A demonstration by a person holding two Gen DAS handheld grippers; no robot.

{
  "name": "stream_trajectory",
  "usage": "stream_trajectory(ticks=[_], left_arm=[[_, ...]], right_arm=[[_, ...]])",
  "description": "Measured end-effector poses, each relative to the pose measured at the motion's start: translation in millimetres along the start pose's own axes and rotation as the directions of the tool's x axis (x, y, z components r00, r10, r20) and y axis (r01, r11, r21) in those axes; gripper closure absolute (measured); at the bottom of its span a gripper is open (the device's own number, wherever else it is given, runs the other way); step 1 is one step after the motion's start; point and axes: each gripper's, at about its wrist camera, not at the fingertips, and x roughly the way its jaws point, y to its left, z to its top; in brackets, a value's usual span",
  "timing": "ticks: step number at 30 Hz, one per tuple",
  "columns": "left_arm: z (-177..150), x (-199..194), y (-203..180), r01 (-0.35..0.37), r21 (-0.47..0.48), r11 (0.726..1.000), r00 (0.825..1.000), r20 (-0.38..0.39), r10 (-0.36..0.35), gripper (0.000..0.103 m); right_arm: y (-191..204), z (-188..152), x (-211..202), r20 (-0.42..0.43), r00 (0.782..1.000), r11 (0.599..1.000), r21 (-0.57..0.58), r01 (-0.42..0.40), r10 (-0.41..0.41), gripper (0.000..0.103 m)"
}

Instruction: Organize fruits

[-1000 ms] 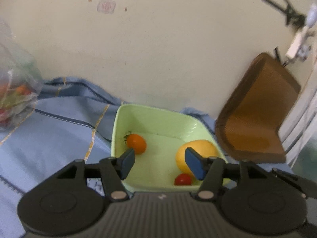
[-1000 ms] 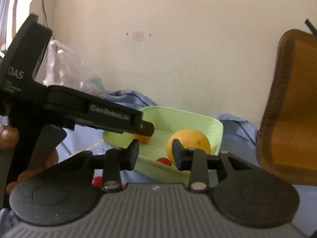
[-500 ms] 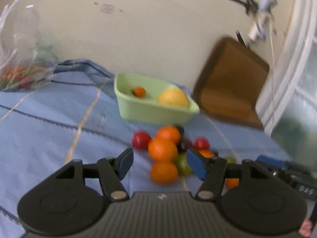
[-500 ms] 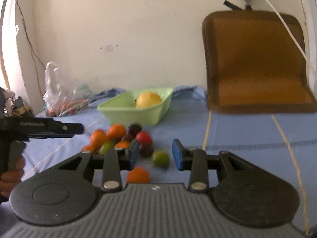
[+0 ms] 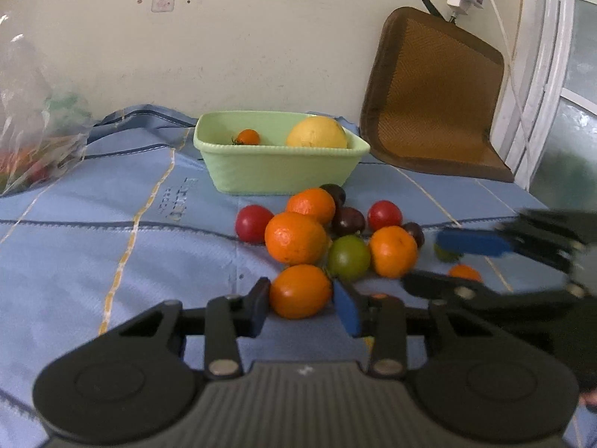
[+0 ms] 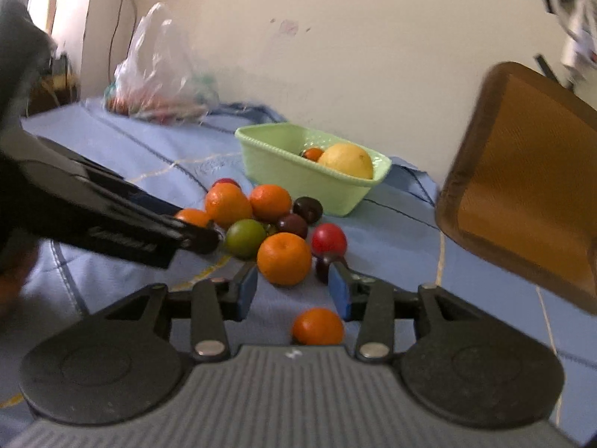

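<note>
Most of the fruit is not yet sorted. On the blue cloth (image 5: 112, 224) a pile of about a dozen pieces lies loose just in front of the green basket (image 5: 276, 171), which holds only two visible items: a big yellow citrus (image 5: 317, 134) and a small orange tomato (image 5: 248, 137). Judging by that, the job is in its early part, with nearly the whole pile left to move.

The pile, from big to small: three oranges, the large one (image 5: 294, 238) in the middle, one behind it (image 5: 311, 205) and one to the right (image 5: 392, 251); a green fruit (image 5: 349, 257) between them; two red tomatoes (image 5: 253, 223); several dark plums (image 5: 349, 221); and a small orange piece (image 6: 318, 325) lying apart, nearest the right-hand tool.

The left gripper (image 5: 300, 304) is closing around a smaller orange fruit (image 5: 300, 291) at the near edge of the pile; the fruit sits between the pads, which appear to touch its sides, and it rests on the cloth, not yet lifted.

The right gripper (image 6: 293, 289) is opening, with nothing pinched. It points at the right orange, while the small orange piece lies under it, close to the tool body.

A plastic bag (image 5: 33, 119) of other produce sits at the far left, untouched.
</note>
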Motion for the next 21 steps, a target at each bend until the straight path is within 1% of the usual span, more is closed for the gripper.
stream_trajectory(ticks=[4, 5, 6, 7, 8, 12, 14, 16, 18, 21], left_arm=[[-11.6, -13.8, 7.8, 0.030, -0.034, 0.999, 0.999, 0.012, -0.029, 0.067], [-15.1, -17.8, 9.3, 0.035, -0.039, 0.999, 0.999, 0.017, -0.034, 0.067], [-17.4, -21.1, 10.2, 0.037, -0.042, 0.998, 0.999, 0.021, -0.036, 0.067], [-19.6, -23.9, 10.7, 0.038, -0.041, 0.998, 0.999, 0.024, -0.037, 0.067], [-22.0, -26.8, 11.3, 0.038, -0.039, 0.999, 0.999, 0.028, -0.037, 0.067], [-27.9, -36.0, 13.9, 0.035, -0.040, 0.999, 0.999, 0.041, -0.033, 0.067], [-30.2, -39.3, 15.4, 0.030, -0.045, 0.999, 0.999, 0.041, -0.028, 0.067], [-32.5, -43.2, 14.3, 0.032, -0.040, 0.999, 0.999, 0.045, -0.030, 0.067], [-35.3, -46.1, 12.5, 0.042, -0.025, 0.999, 0.998, 0.049, -0.041, 0.067], [-36.0, -45.4, 7.6, 0.027, 0.000, 1.000, 0.998, 0.049, -0.027, 0.066]], right_arm=[[4.9, 4.0, 23.1, -0.054, 0.999, 0.999, -0.035, 0.007, -0.009, 0.057], [5.5, 3.3, 24.5, -0.041, 0.999, 0.999, -0.038, 0.011, -0.013, 0.058], [7.0, 3.4, 24.5, -0.036, 0.999, 0.999, -0.043, 0.010, -0.012, 0.060], [8.7, 3.5, 24.3, -0.032, 0.999, 0.999, -0.042, 0.018, -0.019, 0.064], [10.9, 3.4, 21.5, -0.027, 0.999, 0.999, -0.039, 0.024, -0.025, 0.065], [24.9, -4.5, -1.8, 0.008, 1.000, 1.000, -0.021, -0.012, 0.013, 0.065], [33.4, -12.4, -20.5, 0.030, 0.999, 0.999, -0.017, -0.041, 0.041, 0.065], [41.0, -21.8, -37.4, 0.038, 0.995, 0.996, -0.021, -0.088, 0.089, 0.065], [49.3, -30.1, -50.6, 0.049, 0.994, 0.994, -0.041, -0.099, 0.101, 0.065], [56.7, -39.0, -55.6, 0.043, 0.992, 0.992, -0.054, -0.114, 0.116, 0.064]])
